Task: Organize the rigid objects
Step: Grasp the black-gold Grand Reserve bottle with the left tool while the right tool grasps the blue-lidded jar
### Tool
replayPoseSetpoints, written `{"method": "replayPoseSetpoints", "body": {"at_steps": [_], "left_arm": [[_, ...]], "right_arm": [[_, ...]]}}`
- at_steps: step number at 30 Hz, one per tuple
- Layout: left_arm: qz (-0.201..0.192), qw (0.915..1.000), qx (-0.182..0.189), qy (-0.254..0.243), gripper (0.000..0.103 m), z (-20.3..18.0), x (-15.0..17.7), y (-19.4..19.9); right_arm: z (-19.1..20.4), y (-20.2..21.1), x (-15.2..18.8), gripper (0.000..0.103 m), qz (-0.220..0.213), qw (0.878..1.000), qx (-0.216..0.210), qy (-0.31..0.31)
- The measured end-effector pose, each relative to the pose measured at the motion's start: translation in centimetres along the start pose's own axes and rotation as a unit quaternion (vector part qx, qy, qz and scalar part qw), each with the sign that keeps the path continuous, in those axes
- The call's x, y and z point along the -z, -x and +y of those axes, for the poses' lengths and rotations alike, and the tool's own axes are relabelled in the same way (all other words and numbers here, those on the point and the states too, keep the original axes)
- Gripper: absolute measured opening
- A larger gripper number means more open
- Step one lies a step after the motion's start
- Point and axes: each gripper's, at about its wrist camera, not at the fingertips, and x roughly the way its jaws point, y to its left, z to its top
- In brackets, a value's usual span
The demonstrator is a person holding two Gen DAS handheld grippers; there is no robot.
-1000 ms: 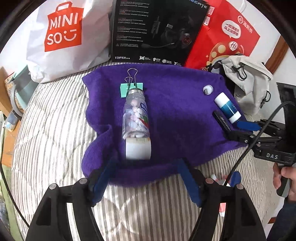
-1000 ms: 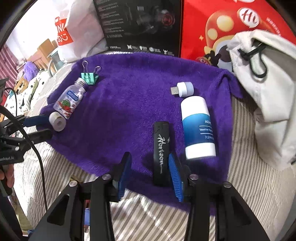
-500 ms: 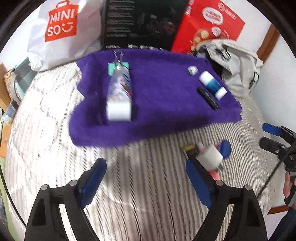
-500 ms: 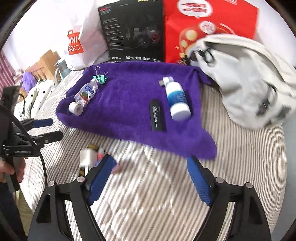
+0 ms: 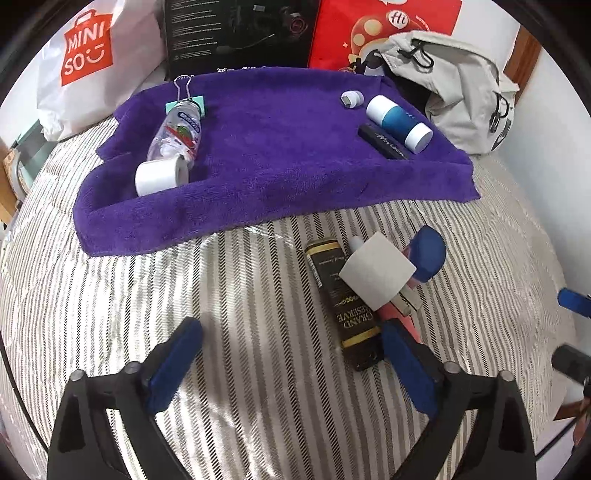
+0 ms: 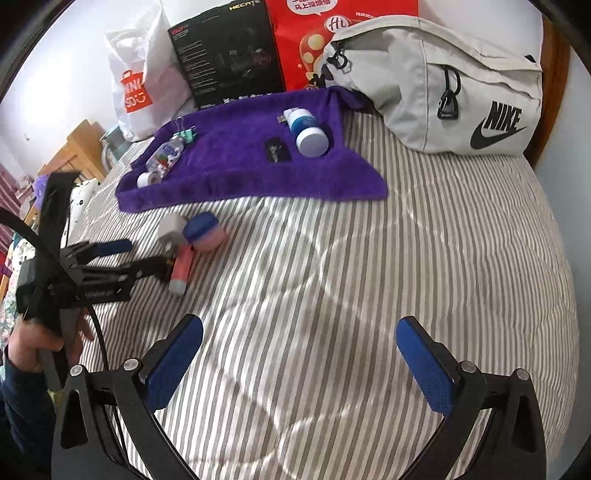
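1. Left gripper spread wide, jaws have just been opening, nothing between the pads; hovers over the striped bed.
2. Pile of loose items lies ahead and right of the left gripper: black tube labelled "GRAND RESERVE", its near end just beside the right blue pad; white box on top of it; pink item under the box; blue-lidded item at the far side.
3. Right gripper spread wide, jaws have just been opening, empty; only bare bed between the pads, pile well off to its front-left.
4. Purple towel beyond the pile. On its left: clear bottle with white cap toward camera, green binder clip touching its far end.
5. On towel's right: blue-white bottle, black stick just beside it, small white USB item behind.
6. Grey backpack, white bag, black box, red bag at the back.
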Motion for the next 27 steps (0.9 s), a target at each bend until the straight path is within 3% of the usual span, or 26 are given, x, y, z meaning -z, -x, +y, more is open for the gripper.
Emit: {"method": "replayPoseSetpoints", "body": {"at_steps": [9,13,16,19,21,25,27], "left_arm": [[-0.014,0.9983,-0.05,-0.026,0.103,-0.4,0.0,-0.5],[-0.036,0.9986,-0.038,-0.008,0.102,1.2,0.1,-0.2],[-0.048,0.9979,-0.02,-0.039,0.099,0.8,-0.2,-0.4],[-0.066,0.9956,-0.008,-0.066,0.084,-0.1,-0.4,-0.2],[-0.072,0.9945,0.001,-0.077,0.065,-0.3,-0.4,-0.1],[-0.081,0.9925,0.008,-0.091,0.047,-0.7,-0.7,0.0],[-0.086,0.9917,0.02,-0.094,0.027,-0.8,-0.5,0.2]], "right_arm": [[0.8,-0.3,0.7,0.103,-0.003,1.0,-0.007,0.001],[1.2,-0.4,0.5,0.103,-0.002,1.0,0.0,0.011],[1.2,-0.8,0.2,0.103,-0.005,1.0,-0.011,0.008],[1.2,-1.4,0.1,0.103,0.003,1.0,-0.019,0.0],[1.3,-1.9,0.1,0.103,0.009,1.0,-0.015,0.005],[1.4,-2.7,0.1,0.103,0.021,1.0,-0.012,0.007],[1.5,-2.9,-0.1,0.103,0.022,1.0,-0.012,0.006]]}}
